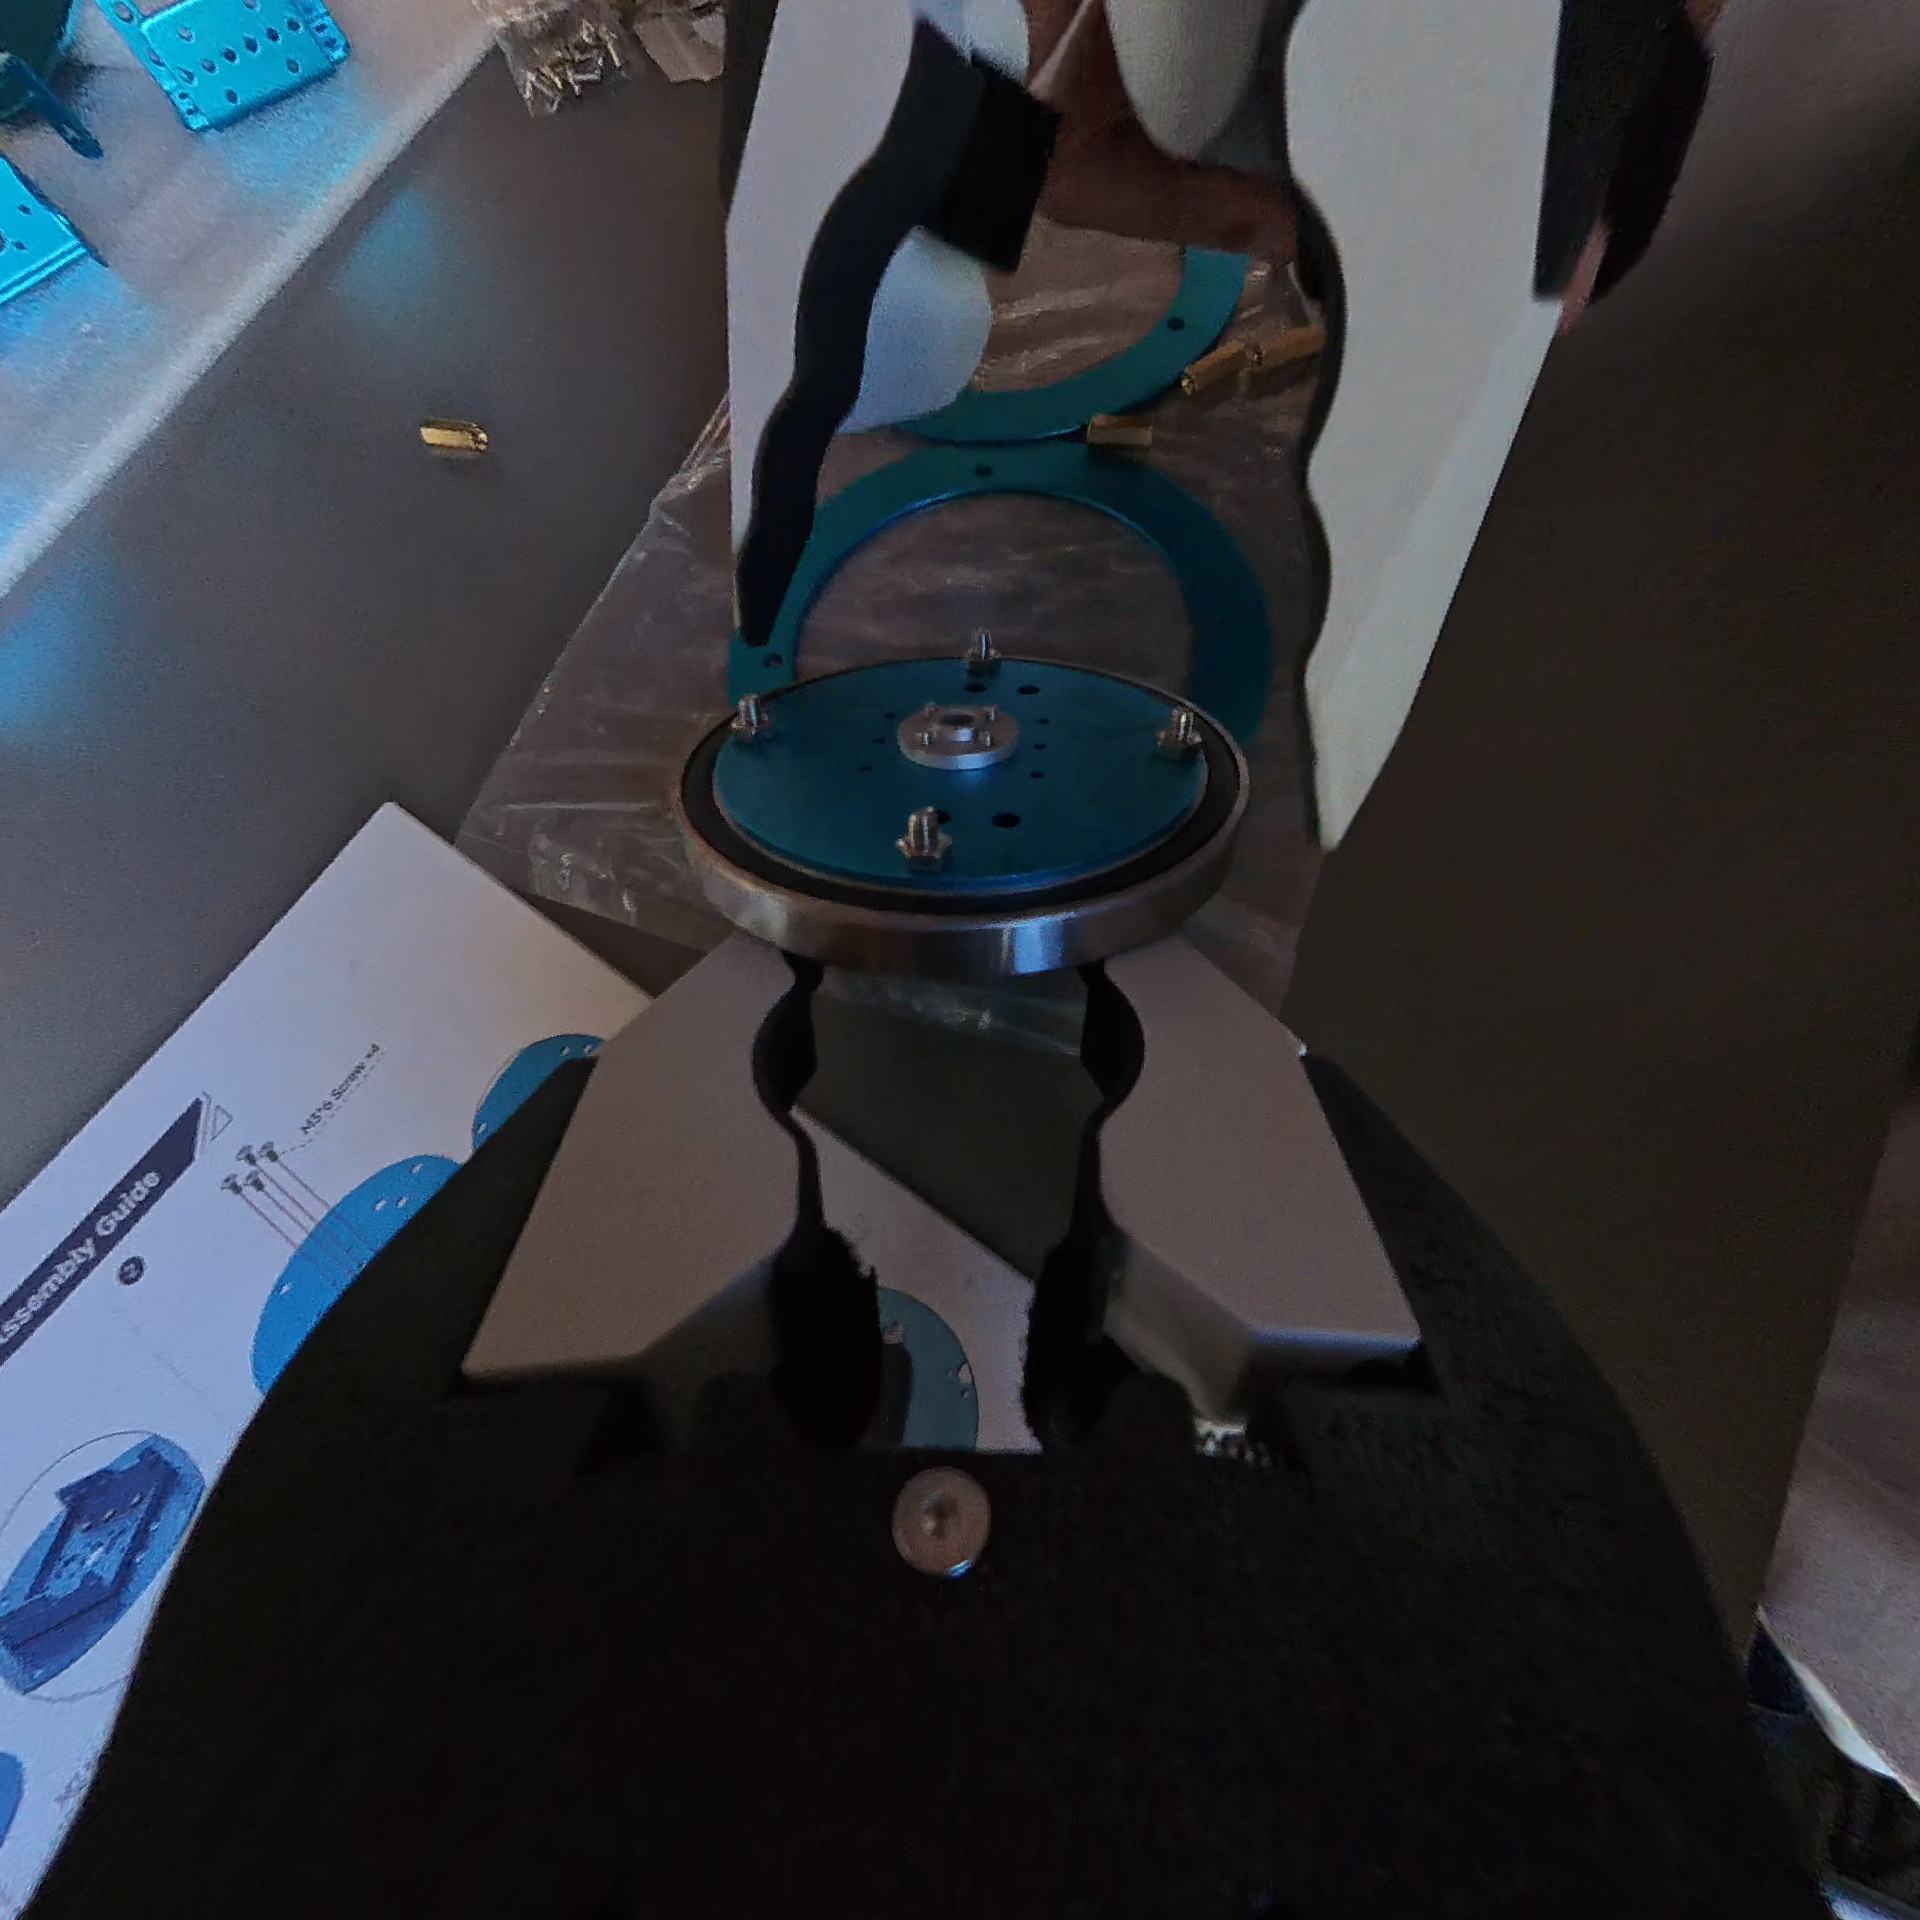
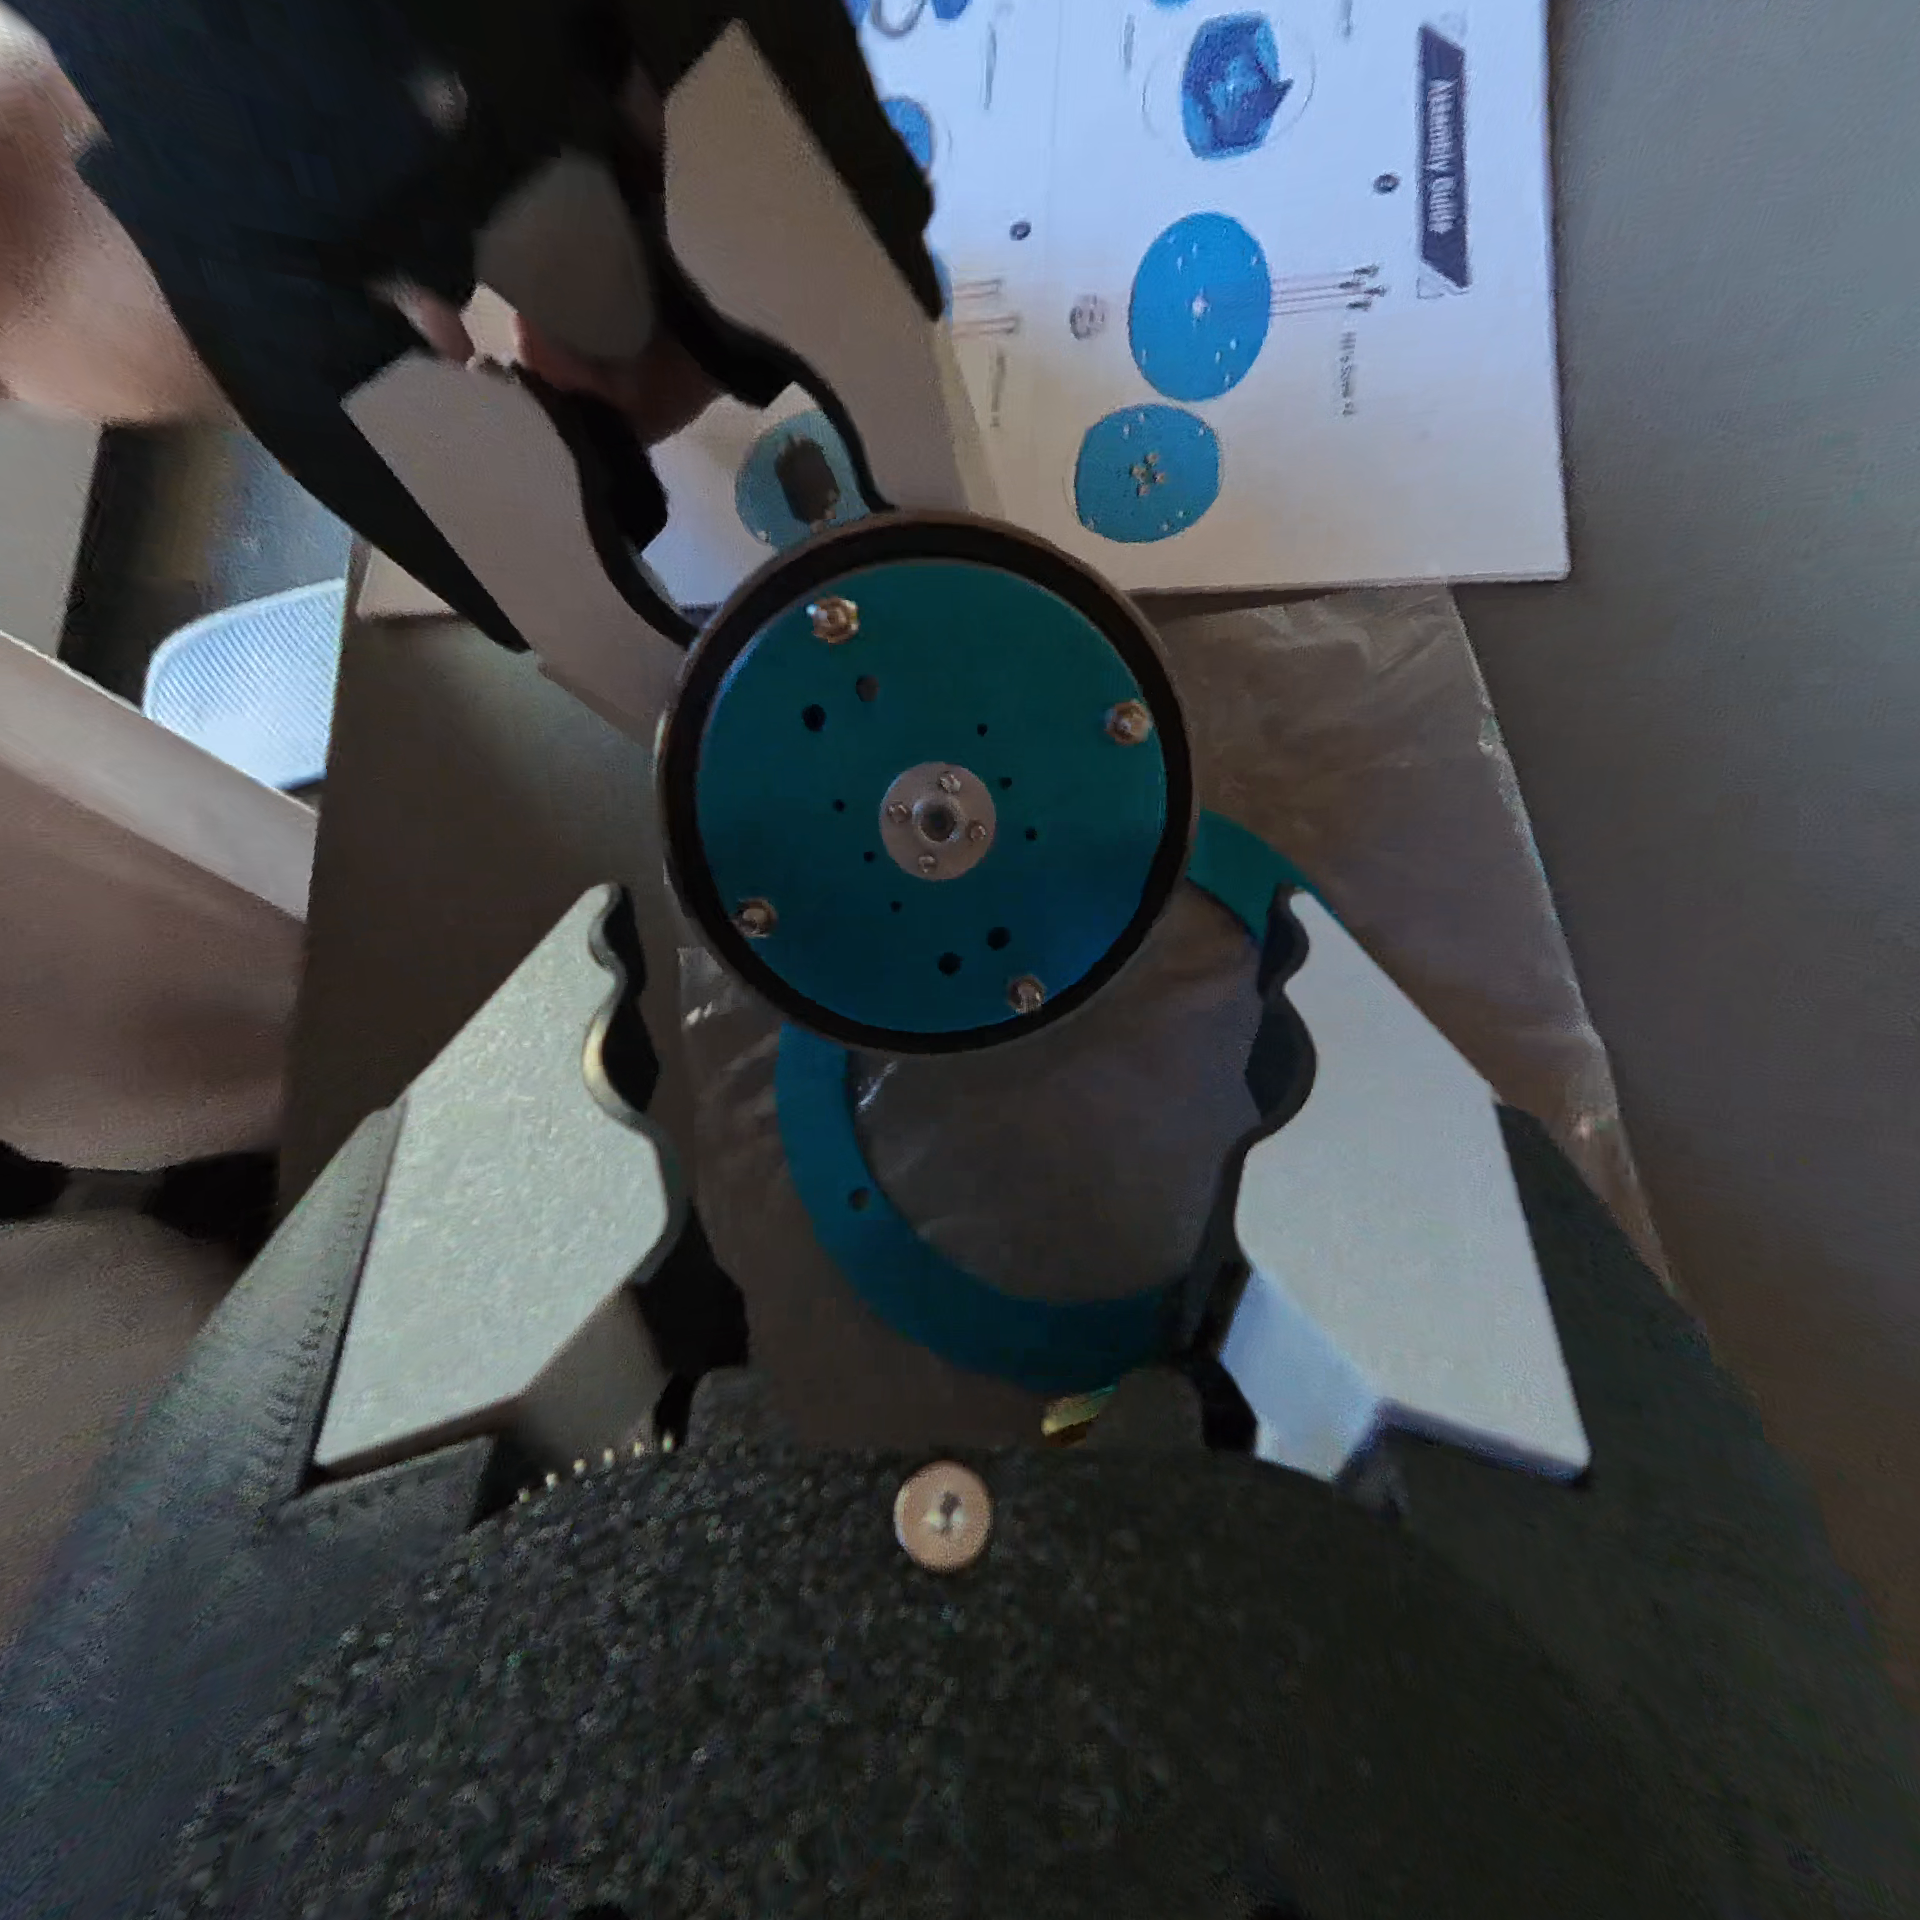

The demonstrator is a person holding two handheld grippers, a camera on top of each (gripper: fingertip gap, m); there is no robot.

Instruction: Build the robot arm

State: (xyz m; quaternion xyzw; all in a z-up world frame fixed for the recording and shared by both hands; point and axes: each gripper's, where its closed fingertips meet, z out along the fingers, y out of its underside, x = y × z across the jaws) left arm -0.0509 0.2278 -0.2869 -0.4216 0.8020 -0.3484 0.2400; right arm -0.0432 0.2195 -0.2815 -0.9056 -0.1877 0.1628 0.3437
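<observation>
1. We see the blue disc (image 1: pixel 961 779) in its steel ring, pinched at the near rim by the left tool (image 1: pixel 948 971), above the bench (image 1: pixel 312 582).
2. Right tool (image 2: pixel 951 935) spread, over a blue ring plate (image 2: pixel 914 1288) on plastic wrap (image 2: pixel 1351 727).
3. Printed guide sheet (image 1: pixel 343 1018) alongside.

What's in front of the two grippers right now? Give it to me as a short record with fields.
left gripper: closed on the rim of the blue disc, which sits in a steel ring and looks lifted off the table
right gripper: open wide, holding nothing, above the blue flat ring
blue flat ring: lying on clear plastic wrap, second blue plate beyond it, partly hidden
brass standoffs: three by the second plate, one apart on the table
printed sheet: flat on the table
</observation>
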